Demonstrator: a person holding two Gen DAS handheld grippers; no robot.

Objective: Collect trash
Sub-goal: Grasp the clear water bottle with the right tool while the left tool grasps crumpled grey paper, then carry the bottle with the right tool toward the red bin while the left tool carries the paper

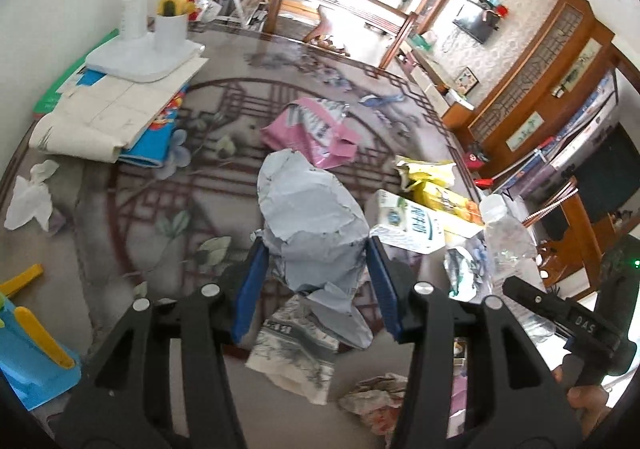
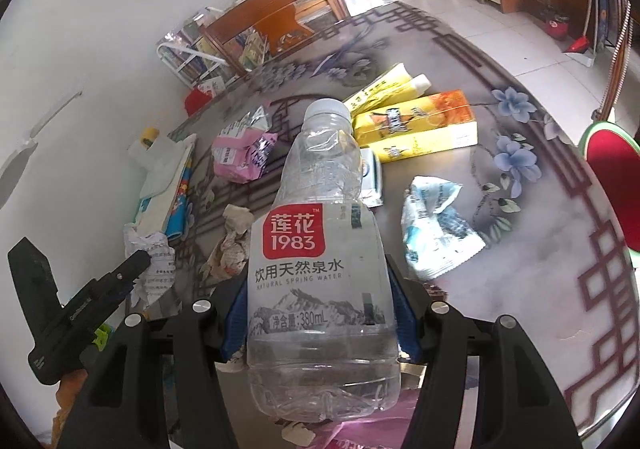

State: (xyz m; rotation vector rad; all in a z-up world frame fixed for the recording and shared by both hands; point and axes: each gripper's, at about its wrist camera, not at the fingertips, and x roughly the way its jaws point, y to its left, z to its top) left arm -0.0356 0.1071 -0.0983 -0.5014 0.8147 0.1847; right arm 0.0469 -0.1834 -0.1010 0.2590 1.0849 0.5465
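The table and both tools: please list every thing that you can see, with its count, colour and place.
table: one, grey with dark red pattern, under everything
grey bag: one, crumpled, between the left tool's fingers
water bottle: one, clear with white cap, between the right tool's fingers
pink wrapper: one, table middle
yellow box: one, far side, beside a yellow tube
milk carton: one, white, beside the yellow box
blue-white wrapper: one, right of the bottle
tissue: one, white, left edge
stack of papers: one, beige and blue, left rear
white cup: one, on the stack
left tool: one, black with blue pads
right tool: one, same colours
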